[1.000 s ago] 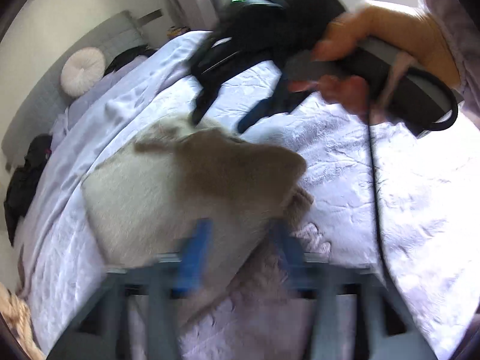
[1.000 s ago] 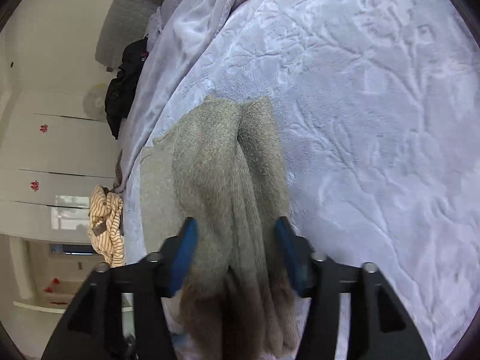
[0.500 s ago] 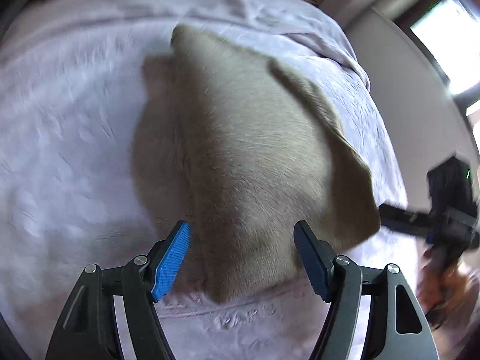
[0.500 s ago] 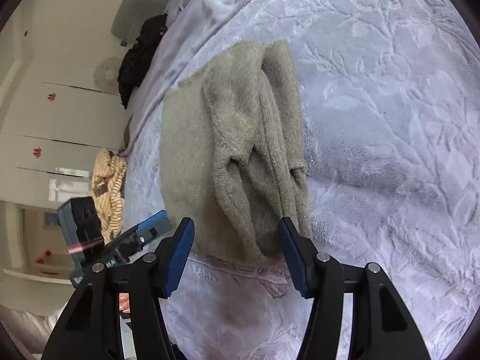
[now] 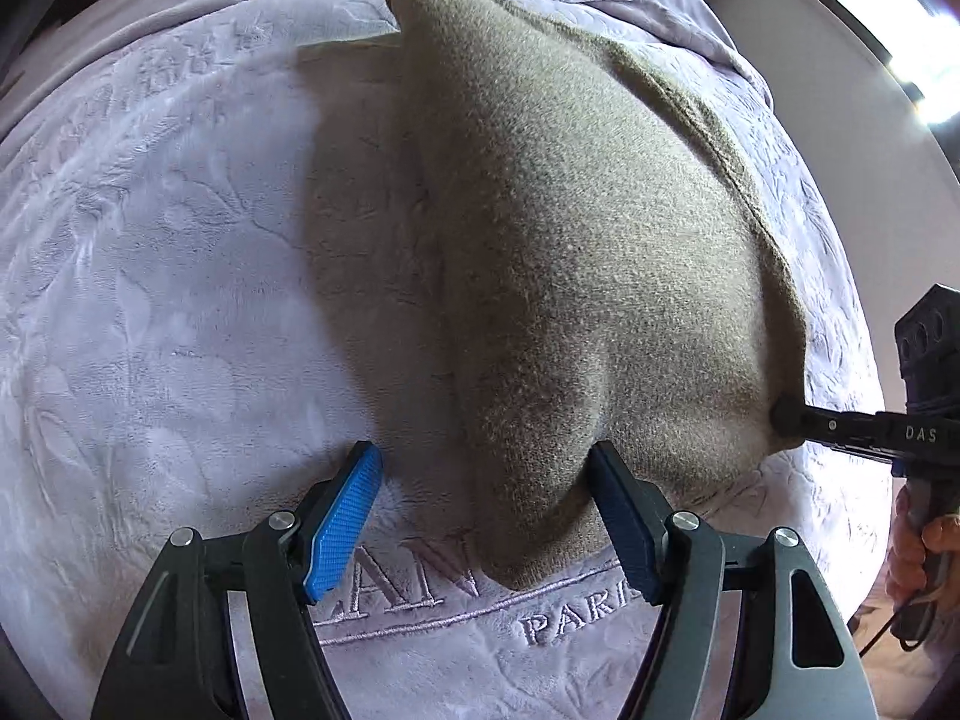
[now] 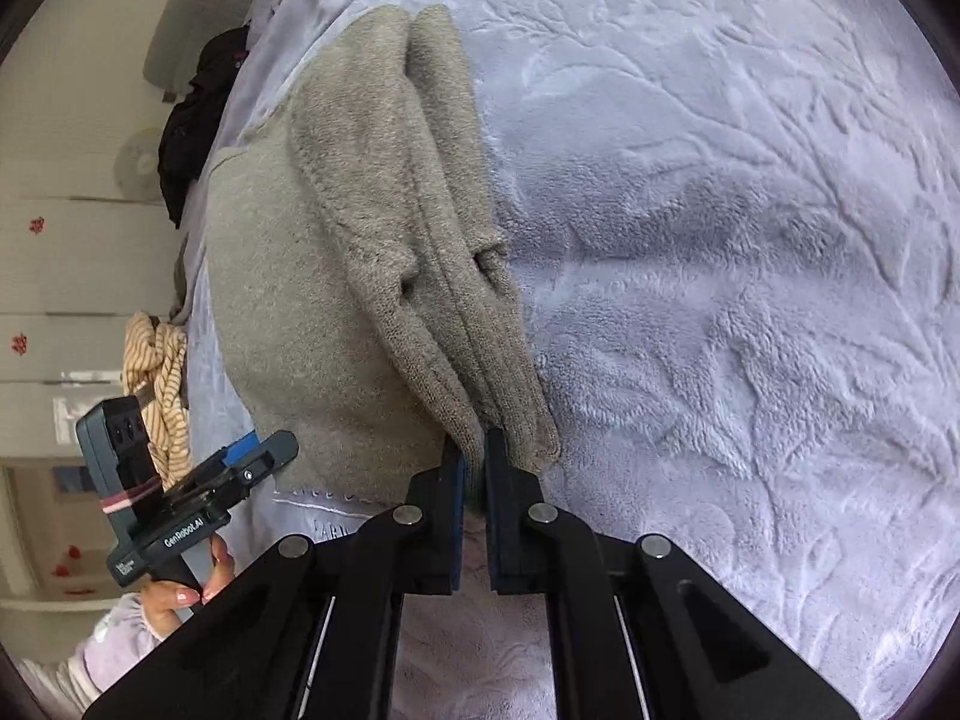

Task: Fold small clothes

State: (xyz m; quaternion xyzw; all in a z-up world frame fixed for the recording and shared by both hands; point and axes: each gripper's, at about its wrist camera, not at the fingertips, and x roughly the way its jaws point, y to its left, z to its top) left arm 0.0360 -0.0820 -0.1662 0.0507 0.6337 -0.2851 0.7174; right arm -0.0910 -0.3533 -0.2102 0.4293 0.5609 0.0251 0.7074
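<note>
A grey-brown knitted garment (image 5: 570,240) lies bunched on a lilac blanket (image 5: 150,240). In the left wrist view my left gripper (image 5: 486,468) points steeply down and stands open. The garment's near corner lies between its blue pads (image 5: 342,516), against the right finger and apart from the left. My right gripper (image 5: 786,417) bites the garment's right corner at the frame's edge. In the right wrist view the right gripper (image 6: 474,450) is shut on the ribbed near edge of the garment (image 6: 360,240). The left gripper (image 6: 258,456), held by a hand (image 6: 180,594), hovers at the garment's left side.
Embroidered lettering (image 5: 420,588) runs along the blanket's near hem. Black clothes (image 6: 198,114) and a striped cloth (image 6: 156,372) lie by the bed's left edge, before white cupboards (image 6: 60,264). Open blanket (image 6: 750,240) spreads to the right of the garment.
My right gripper's jaws have shut on the garment's near edge. My left gripper rolled over, swung down over the garment's near corner and stayed open.
</note>
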